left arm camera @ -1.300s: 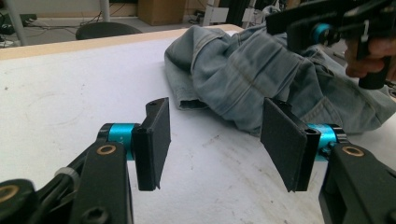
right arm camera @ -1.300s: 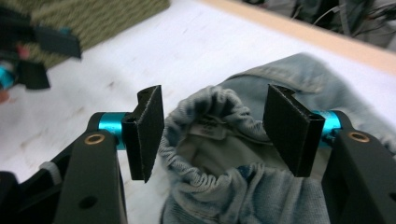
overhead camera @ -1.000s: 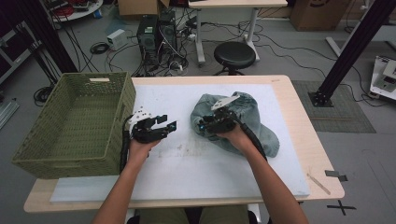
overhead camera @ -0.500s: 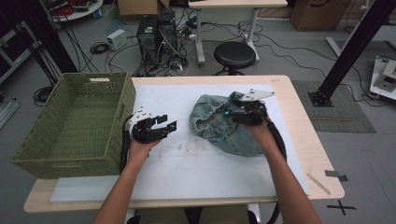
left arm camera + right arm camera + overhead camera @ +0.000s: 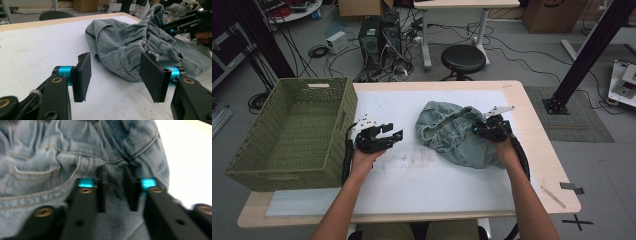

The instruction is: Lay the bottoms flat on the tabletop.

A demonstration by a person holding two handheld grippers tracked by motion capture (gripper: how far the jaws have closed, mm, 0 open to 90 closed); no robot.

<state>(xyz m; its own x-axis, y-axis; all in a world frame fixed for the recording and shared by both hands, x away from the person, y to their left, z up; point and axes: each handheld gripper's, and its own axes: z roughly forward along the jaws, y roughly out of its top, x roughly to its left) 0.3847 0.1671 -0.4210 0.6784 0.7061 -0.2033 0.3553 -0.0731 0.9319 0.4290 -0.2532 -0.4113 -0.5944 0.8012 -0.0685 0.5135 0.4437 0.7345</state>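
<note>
- The denim garment [image 5: 459, 134] lies in a crumpled heap on the right half of the white mat [image 5: 422, 175], well clear of the green basket [image 5: 287, 132] at the left edge.
- The right gripper [image 5: 113, 191] sits over the heap's right side; its jaws have just been closing, with a fold of denim in the narrow gap between them. Through the blur I cannot tell if the pads [image 5: 101, 190] actually pinch the cloth.
- The left gripper [image 5: 115, 75] hovers near the heap's left edge, jaws apart, nothing between them.
- Risk: a thin, shallow bite may slip off when lifted, or catch one layer only, so the rest drags along and bunches worse.
- Risk: the idle left gripper could snag the trailing cloth.
- Orientation: the bundle's long axis runs roughly from far-left to near-right; the elastic waistband opening [image 5: 437, 122] faces far-left, toward the basket.
</note>
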